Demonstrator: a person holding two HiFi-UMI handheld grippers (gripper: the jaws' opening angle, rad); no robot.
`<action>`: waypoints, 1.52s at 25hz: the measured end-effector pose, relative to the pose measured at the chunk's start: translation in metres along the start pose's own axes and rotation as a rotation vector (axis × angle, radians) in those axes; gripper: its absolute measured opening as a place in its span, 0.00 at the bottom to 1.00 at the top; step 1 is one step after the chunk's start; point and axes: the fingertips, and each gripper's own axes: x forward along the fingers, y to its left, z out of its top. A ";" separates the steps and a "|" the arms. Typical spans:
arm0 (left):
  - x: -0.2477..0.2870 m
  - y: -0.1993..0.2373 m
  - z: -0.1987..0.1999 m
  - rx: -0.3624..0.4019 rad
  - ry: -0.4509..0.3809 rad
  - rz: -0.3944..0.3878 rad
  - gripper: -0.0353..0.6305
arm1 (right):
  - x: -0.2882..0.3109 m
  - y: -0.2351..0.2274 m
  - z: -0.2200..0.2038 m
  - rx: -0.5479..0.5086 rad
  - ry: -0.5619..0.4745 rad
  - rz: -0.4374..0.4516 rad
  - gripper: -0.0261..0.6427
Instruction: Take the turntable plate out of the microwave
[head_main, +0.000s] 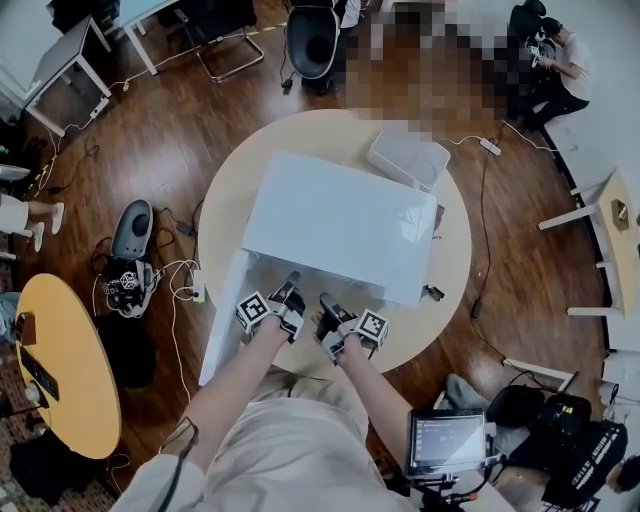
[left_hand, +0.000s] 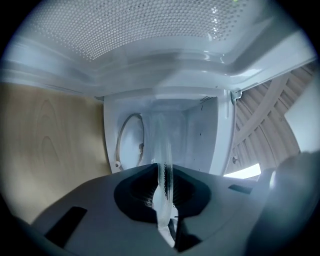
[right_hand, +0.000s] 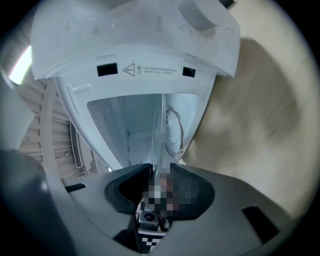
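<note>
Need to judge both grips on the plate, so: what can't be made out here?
Head view: the top of the microwave hides its cavity and the turntable plate.
Right gripper view: a mosaic patch covers where the right gripper meets the plate; grip unclear.
Left gripper view: plate edge-on, far rim blurred.

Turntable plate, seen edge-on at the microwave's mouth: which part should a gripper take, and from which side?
Take the near rim of the turntable plate, coming straight in through the open front of the microwave, with one pad on each face. The plate is thin, flat glass, and the oven encloses it on every other side. The left gripper is shut on that rim this way.
</note>
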 end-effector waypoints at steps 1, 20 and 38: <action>-0.003 -0.002 0.000 -0.004 0.003 -0.006 0.11 | -0.003 0.000 0.001 -0.011 -0.003 0.000 0.20; -0.056 -0.022 -0.022 0.012 0.041 -0.052 0.11 | -0.063 0.010 0.016 -0.210 -0.097 -0.077 0.20; -0.094 -0.049 -0.049 0.022 0.034 -0.080 0.11 | -0.103 0.025 0.016 -0.270 -0.074 -0.010 0.20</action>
